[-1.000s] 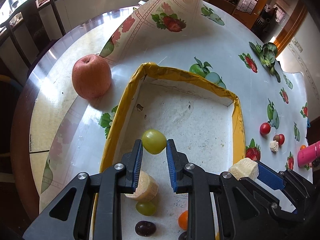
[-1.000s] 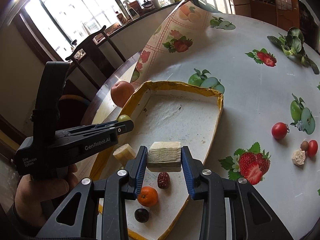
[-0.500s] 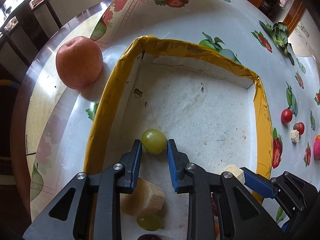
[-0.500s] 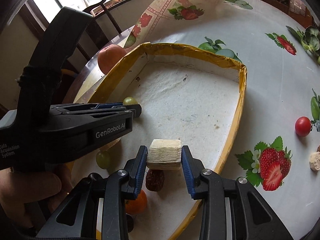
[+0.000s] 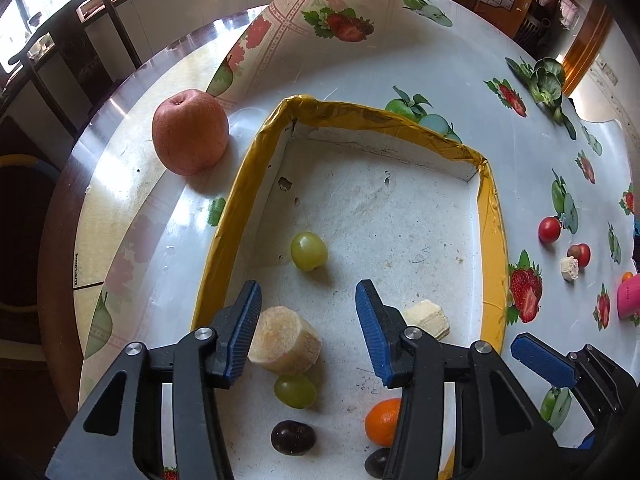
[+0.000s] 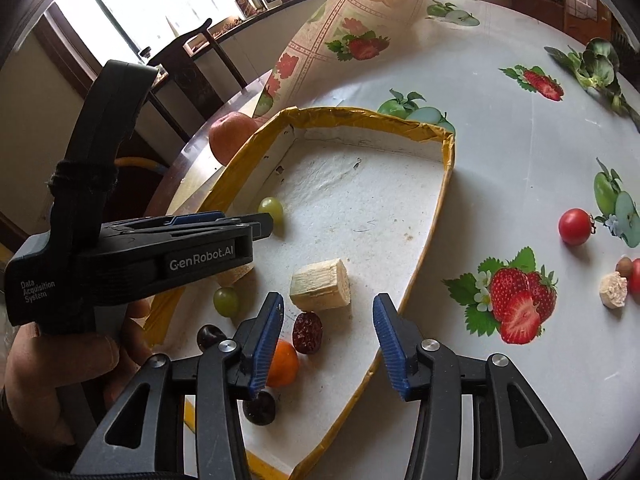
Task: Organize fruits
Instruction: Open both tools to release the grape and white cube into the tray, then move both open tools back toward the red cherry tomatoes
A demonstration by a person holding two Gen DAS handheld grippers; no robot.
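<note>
Round table under a fruit-print cloth, both grippers letting fruit go into the tray (image 5: 224, 216).

At frame centre, the green grape (image 5: 308, 251) lies loose on the tray floor beyond the left gripper (image 5: 308, 312), whose jaws are opening with nothing between them; it may roll. The right gripper (image 6: 328, 320) is opening too, the banana piece (image 6: 320, 285) lying just past its tips. Withdrawing carelessly could knock either piece. A cherry tomato (image 6: 575, 226) and apple (image 5: 190, 131) remain outside.
</note>
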